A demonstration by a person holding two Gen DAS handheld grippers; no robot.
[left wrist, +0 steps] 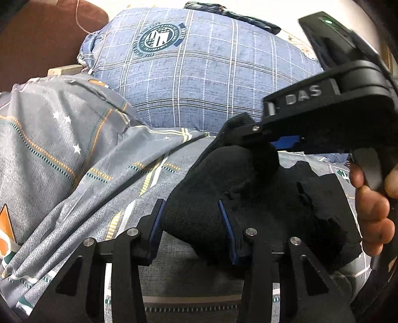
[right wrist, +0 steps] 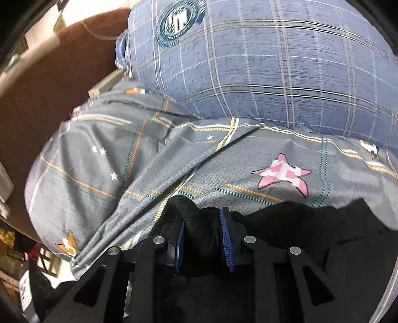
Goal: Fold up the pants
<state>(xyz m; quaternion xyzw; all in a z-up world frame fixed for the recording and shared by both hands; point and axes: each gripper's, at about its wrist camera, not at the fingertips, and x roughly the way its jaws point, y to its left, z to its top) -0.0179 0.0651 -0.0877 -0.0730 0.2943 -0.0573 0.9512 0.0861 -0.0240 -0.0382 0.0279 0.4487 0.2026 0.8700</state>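
Observation:
The black pants [left wrist: 261, 198] lie bunched on a grey patterned bedsheet [left wrist: 82, 161]. My left gripper [left wrist: 191, 221] has its blue-padded jaws around a thick fold of the pants, pads touching the cloth. My right gripper [left wrist: 256, 139], seen in the left wrist view, pinches another bunch of the pants just beyond, held by a bare hand [left wrist: 370, 211]. In the right wrist view the right gripper [right wrist: 202, 236] holds a fold of the pants [right wrist: 298, 228] between its blue pads [right wrist: 226, 238], over the bedsheet [right wrist: 124, 161].
A blue plaid pillow [left wrist: 199, 74] with a round crest lies behind the pants, also in the right wrist view [right wrist: 261, 62]. A brown surface [left wrist: 37, 42] lies to the left beyond the bed edge. A dark garment [left wrist: 236, 15] lies behind the pillow.

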